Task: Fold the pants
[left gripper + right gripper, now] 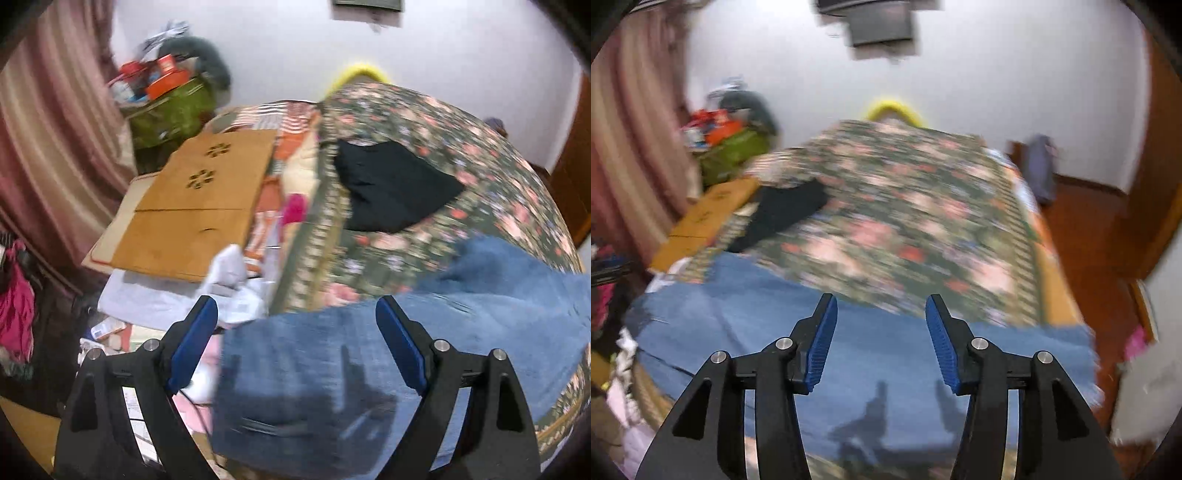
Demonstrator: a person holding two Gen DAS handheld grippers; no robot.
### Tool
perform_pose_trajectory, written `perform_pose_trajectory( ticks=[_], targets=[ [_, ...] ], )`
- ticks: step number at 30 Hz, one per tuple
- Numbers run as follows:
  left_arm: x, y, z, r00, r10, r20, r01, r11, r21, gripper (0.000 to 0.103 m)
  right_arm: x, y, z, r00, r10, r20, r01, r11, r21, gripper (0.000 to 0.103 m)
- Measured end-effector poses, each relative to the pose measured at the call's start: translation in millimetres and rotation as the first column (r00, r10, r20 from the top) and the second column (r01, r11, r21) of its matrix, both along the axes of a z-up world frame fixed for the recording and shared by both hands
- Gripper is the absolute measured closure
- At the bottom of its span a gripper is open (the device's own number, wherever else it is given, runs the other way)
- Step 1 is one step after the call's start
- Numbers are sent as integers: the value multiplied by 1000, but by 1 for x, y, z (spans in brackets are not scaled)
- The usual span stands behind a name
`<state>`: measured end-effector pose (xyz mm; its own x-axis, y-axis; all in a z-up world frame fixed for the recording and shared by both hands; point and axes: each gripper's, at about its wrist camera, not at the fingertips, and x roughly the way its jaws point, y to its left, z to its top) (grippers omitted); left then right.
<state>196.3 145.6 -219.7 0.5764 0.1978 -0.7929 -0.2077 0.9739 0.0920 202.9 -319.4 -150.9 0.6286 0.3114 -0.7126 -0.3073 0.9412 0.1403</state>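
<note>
Blue denim pants (332, 369) lie across the near end of a bed with a floral cover (461, 133); they also show in the right wrist view (879, 354), stretched from left to right. My left gripper (295, 314) is open and empty, above the left part of the pants. My right gripper (881, 306) is open and empty, above the middle of the pants near their far edge. Both views are blurred by motion.
A black folded garment (391, 192) lies on the floral cover (905, 206) beyond the pants. A wooden lap table (199, 206) and white cloth (232, 269) lie at the bed's left. Curtain (55, 129) at left, brown floor (1086, 240) at right.
</note>
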Motion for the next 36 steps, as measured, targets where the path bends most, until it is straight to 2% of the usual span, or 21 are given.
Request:
perform_pose_trajectory(
  ticks=[4,8,12,16,18,21,24,25,26,27,28,30,31,33,34,36],
  targets=[
    [8,47,-22,998,32,-61,-35,998,-51,15,21,73,2,991,136,8,-136,991,6,52],
    [13,71,-51,992,32,-118,-42,995,-87,15,43,143,-10,967,252,-24,-252,968,0,51],
    [14,94,-92,977,41,-211,-80,981,-179,15,66,196,-29,940,326,-96,-327,945,4,51],
    [4,98,-112,975,36,-219,-89,966,-242,16,91,233,-60,905,381,-188,-389,921,-6,51],
    [-2,95,-114,977,3,-214,-64,958,-280,25,99,245,-75,889,390,-240,-406,913,-23,51],
    [-6,93,-117,975,-65,-214,-20,926,-376,61,108,256,-99,870,381,-315,-415,908,-49,51],
    [-9,88,-120,972,-86,-218,-17,902,-432,79,108,257,-110,845,395,-361,-425,905,-2,63],
    [-10,85,-119,973,-84,-216,-18,901,-433,82,106,257,-109,847,396,-356,-426,905,-8,68],
    [-11,83,-119,973,-84,-214,-17,903,-429,89,102,255,-107,855,395,-338,-426,905,-20,75],
    [-12,78,-115,976,-73,-207,-17,916,-401,95,99,253,-105,862,391,-322,-422,906,-28,80],
    [-14,72,-111,978,-70,-197,-7,931,-364,97,96,250,-102,878,379,-294,-408,912,-45,91],
    [-18,61,-102,983,-72,-169,24,963,-270,100,93,247,-97,890,379,-254,-406,912,-59,95],
    [-20,54,-94,986,-69,-149,39,980,-196,101,90,247,-95,894,383,-233,-409,910,-72,96],
    [-25,47,-81,992,-60,-113,51,995,-85,101,84,248,-88,905,384,-180,-408,904,-123,97],
    [-28,48,-75,993,-61,-99,56,997,-54,101,83,249,-86,911,380,-159,-402,905,-137,98],
    [-31,52,-71,994,-50,-98,45,998,-50,100,84,246,-82,927,355,-123,-370,918,-144,98]
  ],
)
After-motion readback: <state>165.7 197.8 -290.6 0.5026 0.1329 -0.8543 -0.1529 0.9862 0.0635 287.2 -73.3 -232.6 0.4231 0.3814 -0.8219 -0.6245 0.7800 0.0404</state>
